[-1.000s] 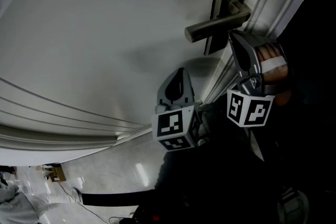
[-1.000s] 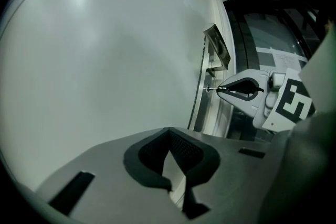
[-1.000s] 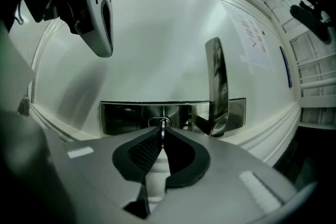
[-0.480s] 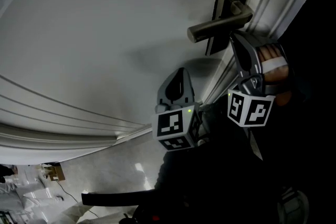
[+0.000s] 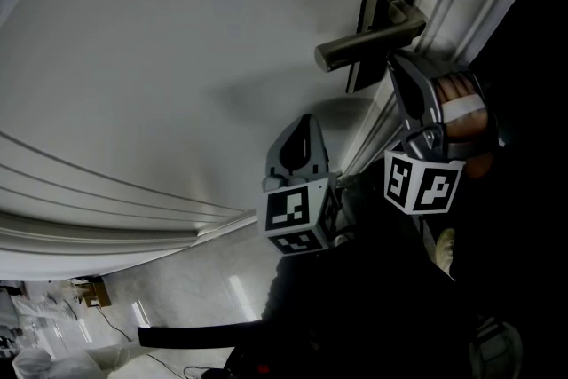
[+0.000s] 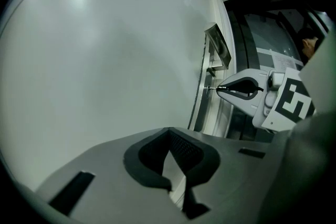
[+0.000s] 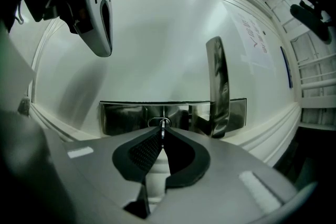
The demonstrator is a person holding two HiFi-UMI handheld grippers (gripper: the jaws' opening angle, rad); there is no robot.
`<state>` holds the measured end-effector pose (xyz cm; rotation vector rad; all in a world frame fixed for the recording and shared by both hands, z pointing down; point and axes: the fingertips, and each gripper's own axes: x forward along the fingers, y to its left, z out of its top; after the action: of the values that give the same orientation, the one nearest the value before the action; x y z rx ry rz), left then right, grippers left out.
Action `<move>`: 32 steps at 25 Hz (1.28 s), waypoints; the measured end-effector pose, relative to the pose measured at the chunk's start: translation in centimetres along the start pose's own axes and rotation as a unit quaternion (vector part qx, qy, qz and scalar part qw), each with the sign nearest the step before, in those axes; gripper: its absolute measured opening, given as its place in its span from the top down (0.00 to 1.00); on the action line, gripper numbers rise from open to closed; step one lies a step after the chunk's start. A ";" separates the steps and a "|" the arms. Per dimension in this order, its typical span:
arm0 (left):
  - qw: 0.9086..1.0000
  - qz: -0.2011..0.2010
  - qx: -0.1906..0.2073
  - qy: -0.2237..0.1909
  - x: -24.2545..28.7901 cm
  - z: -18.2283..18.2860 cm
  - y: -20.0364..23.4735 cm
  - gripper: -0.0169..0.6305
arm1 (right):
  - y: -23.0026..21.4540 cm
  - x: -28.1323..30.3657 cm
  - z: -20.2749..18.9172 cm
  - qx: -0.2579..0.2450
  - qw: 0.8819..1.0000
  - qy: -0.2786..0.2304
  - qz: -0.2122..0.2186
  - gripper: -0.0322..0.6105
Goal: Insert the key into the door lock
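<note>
The key is showing only edge-on between the jaws of the right gripper, its depth in the lock too small to tell; the head view is hiding both.

Nothing here can be read: the line of print on the door is too small, and the marker cubes carry only black-and-white squares.

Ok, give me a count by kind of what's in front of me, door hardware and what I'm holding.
tools: 2, the left tool and the right tool
key: 1, pinched in the right tool
door handle: 1
lock plate: 1
door: 1
Total: 6
</note>
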<state>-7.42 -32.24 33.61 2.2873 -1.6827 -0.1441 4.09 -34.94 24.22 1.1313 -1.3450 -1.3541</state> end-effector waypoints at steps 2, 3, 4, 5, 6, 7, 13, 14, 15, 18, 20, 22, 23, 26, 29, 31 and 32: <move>1.000 0.000 -0.001 0.000 0.0 0.0 0.0 0.97 | 0.0 0.0 0.0 0.000 1.000 0.000 0.001 0.93; 1.000 0.000 -0.001 -0.001 0.0 0.0 0.0 0.97 | 0.0 0.0 0.0 0.000 1.000 0.000 0.001 0.93; 1.000 0.000 -0.001 -0.001 0.0 0.1 0.0 0.97 | 0.0 0.0 0.0 0.000 1.000 0.001 0.001 0.93; 1.000 0.000 -0.001 -0.001 -0.1 0.1 0.0 0.97 | 0.0 0.0 0.0 0.000 1.000 0.001 0.001 0.93; 1.000 0.000 -0.001 -0.002 -0.1 0.1 0.0 0.97 | 0.0 0.0 0.0 -0.001 1.000 0.001 0.001 0.93; 1.000 0.001 0.000 -0.001 -0.1 0.1 0.0 0.97 | 0.0 0.0 0.0 -0.001 1.000 0.001 0.002 0.93; 1.000 0.002 -0.001 -0.002 -0.1 0.1 0.0 0.97 | 0.0 0.0 0.0 -0.002 1.000 -0.001 0.001 0.93; 1.000 0.002 0.000 -0.003 -0.1 0.1 0.0 0.97 | 0.0 0.0 0.1 -0.002 1.000 -0.002 0.001 0.93; 1.000 0.002 0.001 -0.003 -0.2 0.2 0.0 0.97 | 0.0 0.0 0.1 -0.002 1.000 -0.002 0.000 0.93; 1.000 0.003 0.001 -0.004 -0.2 0.3 0.0 0.97 | -0.1 0.0 0.1 -0.002 1.000 -0.003 -0.001 0.93; 1.000 0.004 0.001 -0.004 -0.2 0.3 0.1 0.97 | -0.2 0.0 0.2 -0.003 1.000 -0.003 -0.001 0.93; 1.000 0.004 0.000 -0.004 -0.3 0.3 0.0 0.97 | -0.1 0.1 0.2 -0.004 1.000 -0.003 0.001 0.93; 1.000 0.004 -0.001 -0.004 -0.3 0.3 0.0 0.97 | -0.1 0.1 0.2 -0.004 1.000 -0.003 0.001 0.93; 1.000 0.004 -0.001 -0.003 -0.2 0.3 0.0 0.97 | -0.2 0.0 0.2 -0.004 1.000 -0.004 0.001 0.93; 1.000 0.004 -0.001 -0.002 -0.2 0.3 -0.1 0.97 | -0.2 0.0 0.3 -0.004 1.000 -0.005 0.001 0.93; 1.000 0.004 -0.001 -0.003 -0.2 0.3 -0.1 0.97 | -0.2 0.0 0.3 -0.004 1.000 -0.006 0.001 0.93; 1.000 0.005 -0.001 -0.003 -0.2 0.3 -0.1 0.97 | -0.2 0.0 0.3 -0.004 1.000 -0.007 0.001 0.93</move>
<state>-7.44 -32.08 33.30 2.2793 -1.6948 -0.1522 3.80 -34.87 23.98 1.1172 -1.3498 -1.3670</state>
